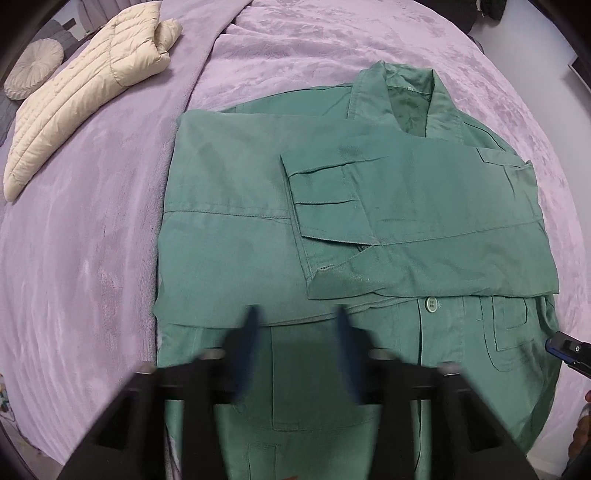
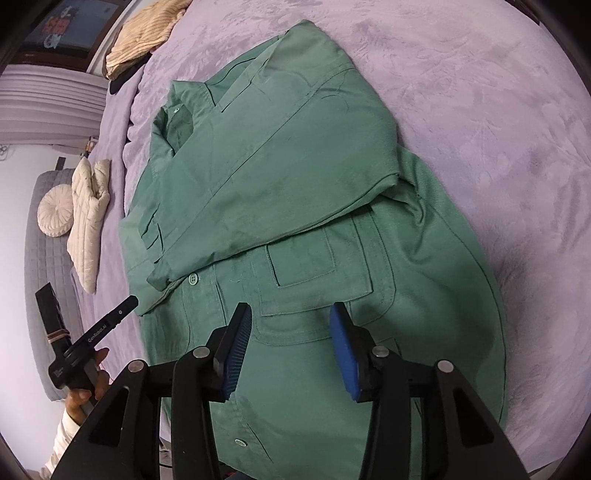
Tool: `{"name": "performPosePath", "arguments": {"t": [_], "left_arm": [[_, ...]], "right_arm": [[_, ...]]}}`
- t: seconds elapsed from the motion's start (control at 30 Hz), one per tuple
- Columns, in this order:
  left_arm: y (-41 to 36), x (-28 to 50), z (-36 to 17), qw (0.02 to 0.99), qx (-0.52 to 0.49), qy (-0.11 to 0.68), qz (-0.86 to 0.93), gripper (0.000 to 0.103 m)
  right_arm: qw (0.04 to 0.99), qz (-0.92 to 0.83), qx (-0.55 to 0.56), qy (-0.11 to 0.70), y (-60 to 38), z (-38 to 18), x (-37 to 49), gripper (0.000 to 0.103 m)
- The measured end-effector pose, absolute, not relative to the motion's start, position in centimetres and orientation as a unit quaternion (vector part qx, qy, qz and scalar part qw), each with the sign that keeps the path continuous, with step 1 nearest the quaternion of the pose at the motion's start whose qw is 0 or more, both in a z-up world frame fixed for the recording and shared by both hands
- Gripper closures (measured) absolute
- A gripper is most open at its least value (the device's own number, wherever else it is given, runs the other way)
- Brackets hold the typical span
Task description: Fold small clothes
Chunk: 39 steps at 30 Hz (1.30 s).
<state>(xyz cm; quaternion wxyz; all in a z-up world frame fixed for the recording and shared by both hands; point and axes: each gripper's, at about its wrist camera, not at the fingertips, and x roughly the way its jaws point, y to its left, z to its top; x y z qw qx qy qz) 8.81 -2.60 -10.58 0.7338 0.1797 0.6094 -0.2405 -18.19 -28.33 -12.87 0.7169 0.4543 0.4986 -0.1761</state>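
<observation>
A green button-up jacket (image 1: 236, 236) lies flat on the purple bedspread (image 1: 92, 240), collar at the far end. Both its sleeves are folded across the chest, the right one (image 1: 424, 214) on top. My left gripper (image 1: 295, 314) is open and empty, hovering over the jacket's lower front, blurred by motion. In the right wrist view the same jacket (image 2: 314, 166) fills the middle, with a chest pocket (image 2: 306, 266). My right gripper (image 2: 290, 314) is open and empty just above the lower front near the pocket. The left gripper's finger (image 2: 122, 314) shows at the left.
A cream quilted jacket (image 1: 85, 88) lies folded at the bed's far left, with a round cream cushion (image 1: 35, 66) beyond it. A tan corduroy garment (image 2: 147, 33) lies at the bed's far end. A grey padded headboard (image 2: 44, 277) runs along the left side.
</observation>
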Motion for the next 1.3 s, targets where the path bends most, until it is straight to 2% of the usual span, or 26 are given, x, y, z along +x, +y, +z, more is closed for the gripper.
{"name": "performPosePath", "arguments": {"t": [0.07, 0.33, 0.37, 0.43, 0.8, 0.9, 1.0, 1.3], "left_arm": [[-2.2, 8.6, -10.0, 0.749, 0.184, 0.594, -0.23, 0.001], [-1.9, 8.6, -10.6, 0.741, 0.18, 0.603, -0.234, 0.001], [-1.8, 8.5, -10.7, 0.742, 0.181, 0.602, -0.233, 0.001], [-1.9, 8.5, -10.5, 0.743, 0.183, 0.602, -0.229, 0.001], [-1.6, 8.8, -9.8, 0.742, 0.196, 0.607, -0.208, 0.001], [-1.7, 8.3, -10.0, 0.74, 0.2, 0.61, -0.202, 0.001], [-1.4, 7.5, -10.1, 0.74, 0.201, 0.613, -0.19, 0.001], [1.8, 3.4, -10.1, 0.743, 0.149, 0.641, -0.123, 0.001]], "right_arm": [[0.718, -0.174, 0.451, 0.501, -27.9, -12.7, -17.8, 0.055], [0.72, -0.165, 0.439, 0.511, -26.5, -12.2, -16.4, 0.055], [0.72, -0.161, 0.439, 0.512, -26.3, -12.1, -16.2, 0.054], [0.721, -0.155, 0.438, 0.515, -25.9, -12.1, -15.7, 0.046], [0.724, -0.128, 0.429, 0.525, -25.3, -11.8, -14.4, 0.046], [0.726, -0.128, 0.427, 0.524, -26.1, -11.4, -14.7, 0.04], [0.726, -0.121, 0.423, 0.528, -27.0, -11.2, -15.2, 0.04], [0.719, -0.075, 0.393, 0.568, -28.9, -11.9, -15.2, 0.04]]}}
